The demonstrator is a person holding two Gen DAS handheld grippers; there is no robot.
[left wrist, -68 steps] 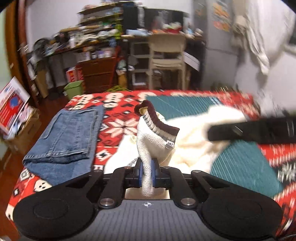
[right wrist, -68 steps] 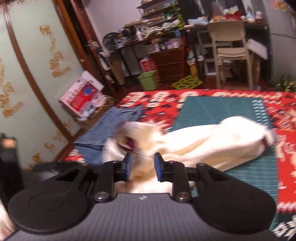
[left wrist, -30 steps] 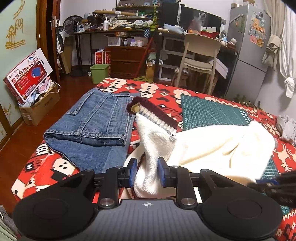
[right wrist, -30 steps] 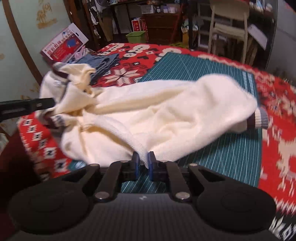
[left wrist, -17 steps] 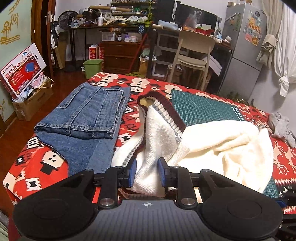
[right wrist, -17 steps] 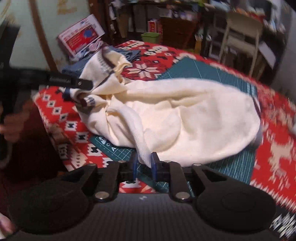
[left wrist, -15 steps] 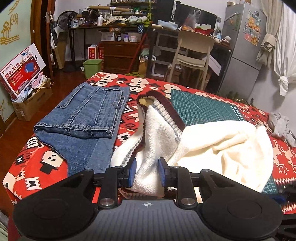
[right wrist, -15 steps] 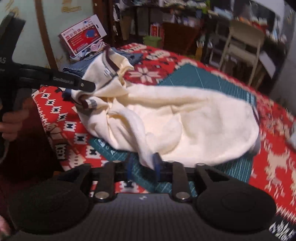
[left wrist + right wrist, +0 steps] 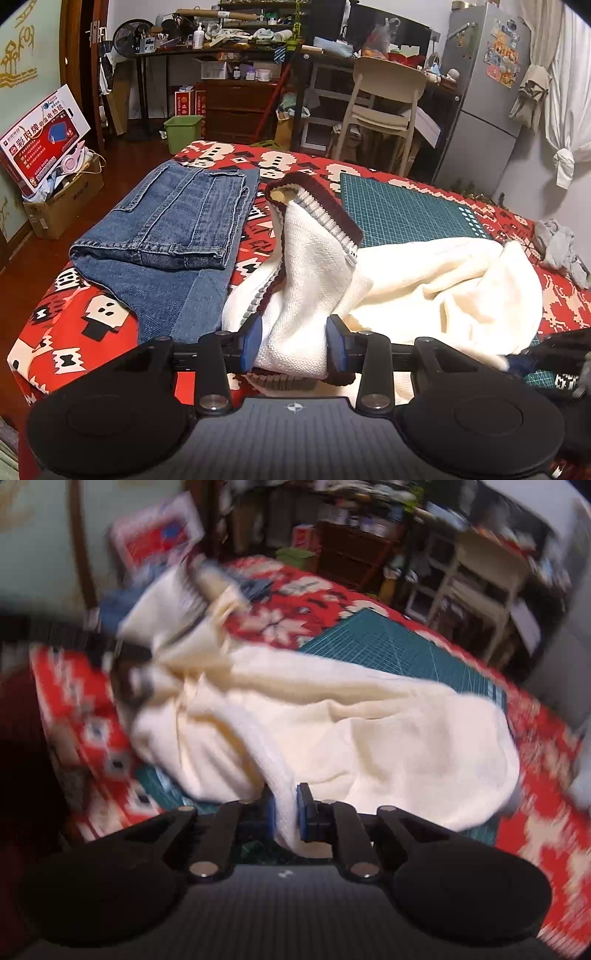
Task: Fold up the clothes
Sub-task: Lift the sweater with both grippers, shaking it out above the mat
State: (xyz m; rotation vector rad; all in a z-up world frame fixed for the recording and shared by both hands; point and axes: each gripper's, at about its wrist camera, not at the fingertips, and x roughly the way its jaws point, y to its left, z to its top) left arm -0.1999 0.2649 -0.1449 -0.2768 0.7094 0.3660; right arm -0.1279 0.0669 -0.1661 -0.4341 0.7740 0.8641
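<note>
The left tongs (image 9: 293,345) are spreading wider than half a second ago, releasing the cream sweater (image 9: 424,280) onto the bed (image 9: 74,325). The right tongs (image 9: 284,812) are still pinching its hem, so the sweater is being laid out beside the folded jeans (image 9: 173,229).

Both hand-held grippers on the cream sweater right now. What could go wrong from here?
1. The left hand-held gripper stands wide around a thick bunch of the cream sweater; the fabric may slip out.
2. The right hand-held gripper pinches only a thin edge; a tug could free it.
3. The sweater touches the folded jeans and could drag them.
</note>
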